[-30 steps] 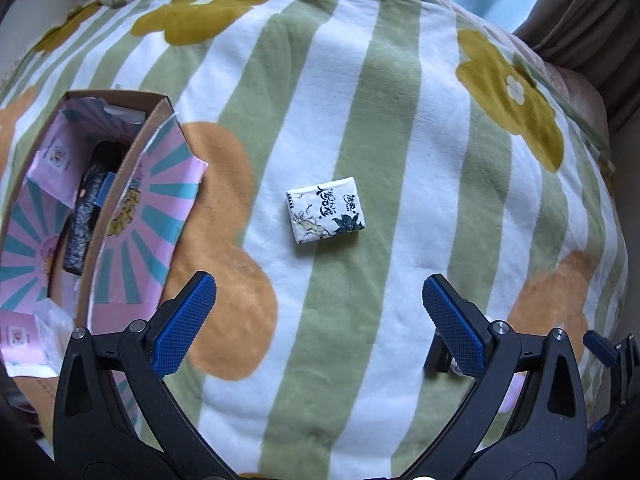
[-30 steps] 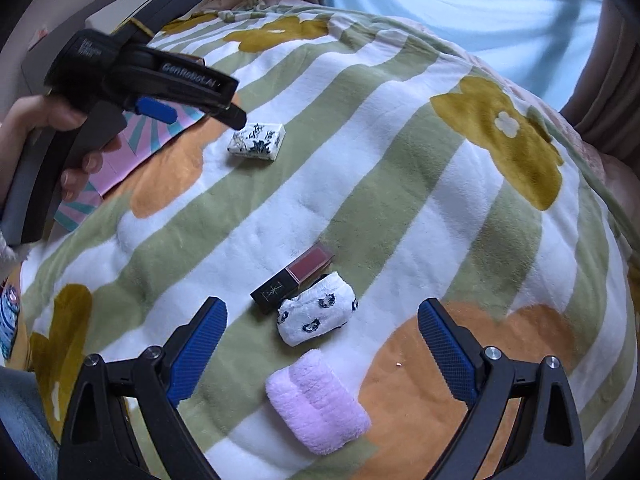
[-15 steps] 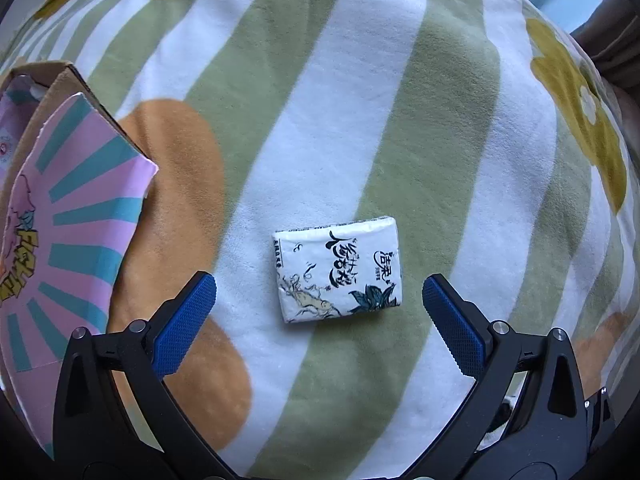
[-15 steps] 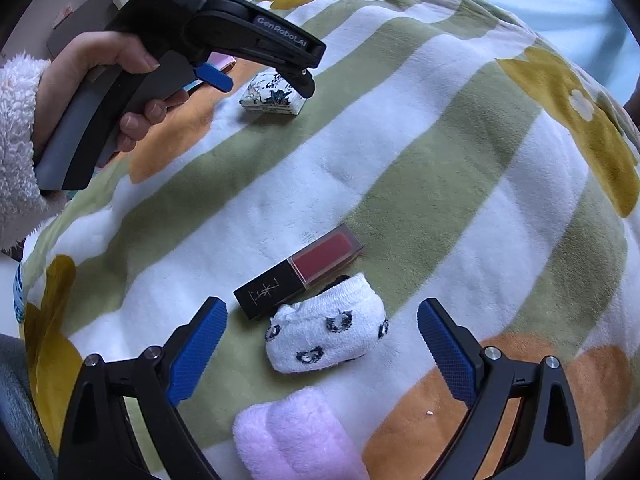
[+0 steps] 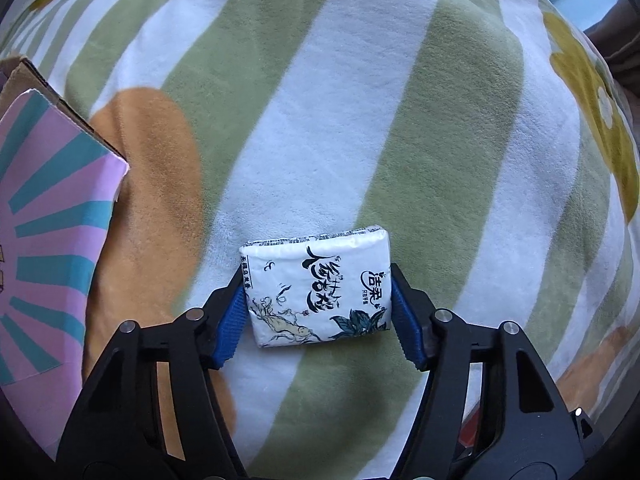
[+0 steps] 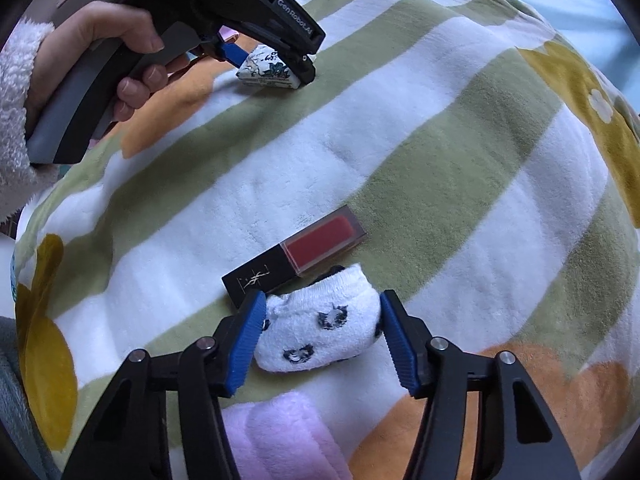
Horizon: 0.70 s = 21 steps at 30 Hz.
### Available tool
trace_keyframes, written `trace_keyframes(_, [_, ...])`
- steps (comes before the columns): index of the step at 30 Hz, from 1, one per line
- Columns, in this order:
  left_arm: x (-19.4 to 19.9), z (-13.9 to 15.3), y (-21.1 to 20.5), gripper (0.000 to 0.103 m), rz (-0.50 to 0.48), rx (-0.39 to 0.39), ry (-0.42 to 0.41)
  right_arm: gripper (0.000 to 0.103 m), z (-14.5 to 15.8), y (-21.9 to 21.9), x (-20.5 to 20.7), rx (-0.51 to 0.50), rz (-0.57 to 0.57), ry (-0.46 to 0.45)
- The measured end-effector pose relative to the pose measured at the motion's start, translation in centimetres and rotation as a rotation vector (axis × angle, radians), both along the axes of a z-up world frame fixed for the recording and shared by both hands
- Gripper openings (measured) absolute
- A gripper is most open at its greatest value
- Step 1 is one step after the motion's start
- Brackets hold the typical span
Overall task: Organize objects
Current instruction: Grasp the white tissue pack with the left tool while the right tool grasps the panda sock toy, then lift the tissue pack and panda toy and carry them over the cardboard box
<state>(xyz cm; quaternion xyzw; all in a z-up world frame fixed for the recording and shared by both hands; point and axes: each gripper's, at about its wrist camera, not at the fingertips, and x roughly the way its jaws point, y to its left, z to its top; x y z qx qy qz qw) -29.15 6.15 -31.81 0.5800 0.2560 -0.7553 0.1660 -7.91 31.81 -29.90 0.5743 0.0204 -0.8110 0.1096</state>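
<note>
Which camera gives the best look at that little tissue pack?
The left wrist view: the tissue pack lies close and face-up between the left gripper's blue fingers, its print readable. The right wrist view shows it far off, small, partly hidden by that gripper.

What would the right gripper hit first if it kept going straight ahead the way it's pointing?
The right gripper already brackets the white sock; straight on, probably the lipstick box lying just beyond it.
</note>
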Motion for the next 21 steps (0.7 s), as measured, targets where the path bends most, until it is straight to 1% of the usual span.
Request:
trace_keyframes(5, [0.1, 0.1, 0.0, 0.060, 0.004, 0.006, 0.015, 0.044, 0.3, -0.1, 0.1, 0.017, -0.016, 0.003])
trace_keyframes(8, [0.2, 0.4, 0.2, 0.060, -0.003, 0.003, 0.020, 0.040, 0.6, 0.0, 0.2, 0.022, -0.039, 0.009])
trace_keyframes(13, [0.9, 1.4, 0.5, 0.060, -0.013, 0.004, 0.038, 0.040, 1.0, 0.0, 0.6, 0.020, -0.071, 0.010])
trace_keyframes(19, [2.2, 2.9, 0.9, 0.060, -0.024, -0.004, 0.070, 0.042, 0.7, 0.9, 0.9, -0.030, -0.189, -0.016])
trace_keyframes(21, [2.8, 3.4, 1.0, 0.060, -0.026, -0.004, 0.078, 0.046, 0.2, 1.3, 0.8, -0.054, -0.232, -0.041])
